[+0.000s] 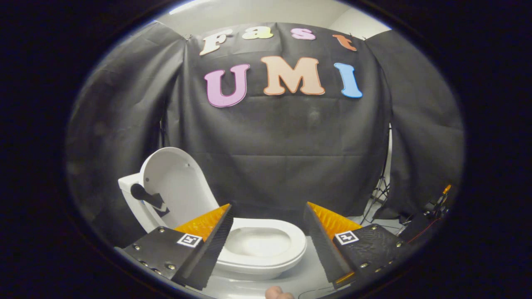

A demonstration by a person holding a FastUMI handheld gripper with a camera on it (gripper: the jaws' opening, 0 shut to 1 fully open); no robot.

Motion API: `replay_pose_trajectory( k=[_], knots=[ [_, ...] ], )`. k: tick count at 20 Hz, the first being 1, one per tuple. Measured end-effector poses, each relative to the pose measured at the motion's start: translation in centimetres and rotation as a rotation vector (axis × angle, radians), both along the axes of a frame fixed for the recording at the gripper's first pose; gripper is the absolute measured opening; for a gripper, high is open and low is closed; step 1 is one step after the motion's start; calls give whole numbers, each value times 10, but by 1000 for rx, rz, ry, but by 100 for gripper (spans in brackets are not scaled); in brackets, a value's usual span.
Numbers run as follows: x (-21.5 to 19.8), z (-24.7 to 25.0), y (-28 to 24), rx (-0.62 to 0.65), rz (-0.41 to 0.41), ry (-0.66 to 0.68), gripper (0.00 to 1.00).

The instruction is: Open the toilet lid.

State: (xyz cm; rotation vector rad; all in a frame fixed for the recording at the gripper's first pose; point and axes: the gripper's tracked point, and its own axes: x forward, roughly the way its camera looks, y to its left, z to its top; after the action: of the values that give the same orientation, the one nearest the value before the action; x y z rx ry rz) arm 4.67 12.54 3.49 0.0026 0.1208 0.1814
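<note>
A small white toilet [266, 253] stands on a pale surface just ahead of my fingers. Its lid [178, 187] is raised, tilted back against the white tank [129, 195] behind the left finger. The seat ring [291, 238] and the bowl lie uncovered between my fingers. A black handle-like part [145, 195] sticks out at the lid's left side. My gripper [268, 211] is open, fingers wide apart on either side of the bowl, nothing held between them.
Black cloth walls close the booth behind and to both sides. A light stand's legs [380, 193] and some gear with cables [436, 207] sit beyond the right finger. A fingertip of a person [278, 294] shows below, between the fingers.
</note>
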Motion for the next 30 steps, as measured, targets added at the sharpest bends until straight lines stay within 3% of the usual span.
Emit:
replay_pose_trajectory(
  k=[8, 15, 24, 30],
  knots=[
    [-4, 14, -54, 1, -53, -40, 100],
    [-2, -6, -98, -107, -66, -36, 100],
    [9, -10, -85, 27, -72, -5, 100],
    [7, -12, -72, 10, -45, -2, 100]
  ],
)
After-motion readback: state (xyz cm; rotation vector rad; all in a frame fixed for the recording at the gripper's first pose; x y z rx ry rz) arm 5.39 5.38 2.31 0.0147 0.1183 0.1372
